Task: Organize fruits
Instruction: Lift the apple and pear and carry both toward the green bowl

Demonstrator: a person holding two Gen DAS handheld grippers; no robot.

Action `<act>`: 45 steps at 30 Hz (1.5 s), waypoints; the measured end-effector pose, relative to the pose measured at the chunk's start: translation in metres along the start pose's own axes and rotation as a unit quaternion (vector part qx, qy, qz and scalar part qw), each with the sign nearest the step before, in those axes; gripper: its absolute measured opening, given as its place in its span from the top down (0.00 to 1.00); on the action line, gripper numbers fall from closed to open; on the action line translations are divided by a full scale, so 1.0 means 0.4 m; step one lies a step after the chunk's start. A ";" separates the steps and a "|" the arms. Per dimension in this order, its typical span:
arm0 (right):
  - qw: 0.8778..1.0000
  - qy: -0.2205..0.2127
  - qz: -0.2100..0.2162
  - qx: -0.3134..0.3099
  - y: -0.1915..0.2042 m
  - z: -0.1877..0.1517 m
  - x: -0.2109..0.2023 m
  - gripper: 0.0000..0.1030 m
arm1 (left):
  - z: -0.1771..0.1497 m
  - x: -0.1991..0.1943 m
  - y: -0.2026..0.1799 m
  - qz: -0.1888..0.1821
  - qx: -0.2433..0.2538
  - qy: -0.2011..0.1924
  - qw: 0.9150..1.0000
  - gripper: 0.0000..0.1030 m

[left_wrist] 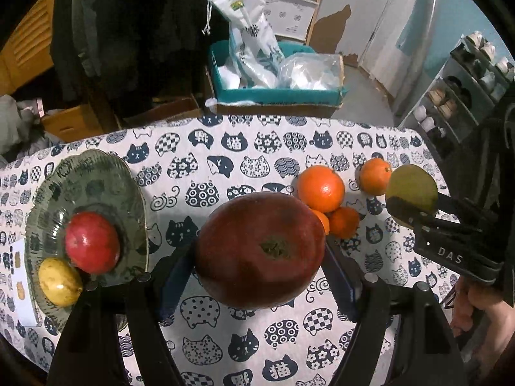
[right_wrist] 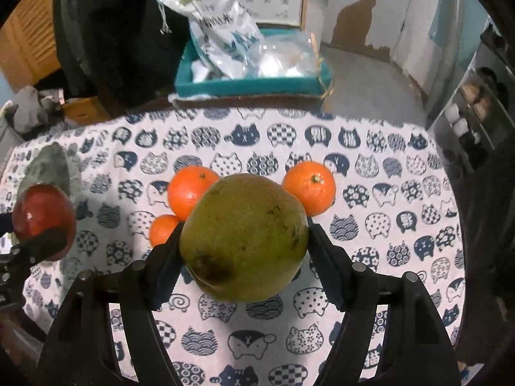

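My left gripper [left_wrist: 259, 257] is shut on a big dark-red apple [left_wrist: 260, 251], held above the cat-print tablecloth. My right gripper [right_wrist: 243, 251] is shut on a large green pear [right_wrist: 243, 238], also lifted off the cloth; the same pear [left_wrist: 412, 189] shows at the right of the left wrist view. A green glass plate [left_wrist: 93, 186] at the left holds a red fruit [left_wrist: 92, 242] and a yellow fruit [left_wrist: 59, 281]. Several oranges lie on the cloth: a large one [left_wrist: 320, 188], one farther right [left_wrist: 374, 176], a small one [left_wrist: 343, 222].
A teal box [left_wrist: 276, 95] with white plastic bags sits beyond the table's far edge. A shoe rack [left_wrist: 457, 96] stands at the right. A white card [left_wrist: 21, 286] lies left of the plate. A person's hand [left_wrist: 482, 318] grips the right tool.
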State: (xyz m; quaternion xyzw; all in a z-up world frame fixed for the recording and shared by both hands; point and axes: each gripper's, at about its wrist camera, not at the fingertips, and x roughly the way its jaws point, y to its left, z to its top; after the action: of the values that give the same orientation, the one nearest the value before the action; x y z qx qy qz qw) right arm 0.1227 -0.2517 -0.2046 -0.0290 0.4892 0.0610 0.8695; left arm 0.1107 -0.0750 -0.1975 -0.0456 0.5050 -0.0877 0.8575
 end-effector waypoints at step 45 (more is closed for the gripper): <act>0.982 -0.130 0.098 -0.098 0.292 0.100 -0.277 0.29 | -0.001 -0.297 0.192 0.039 -0.035 -0.115 0.992 0.24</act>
State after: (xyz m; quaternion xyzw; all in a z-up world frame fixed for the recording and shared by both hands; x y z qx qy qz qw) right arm 0.0840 -0.1402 -0.0878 -0.0583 0.3645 0.1966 0.9084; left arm 0.0621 0.0238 -0.1085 -0.0652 0.4070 -0.0308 0.9106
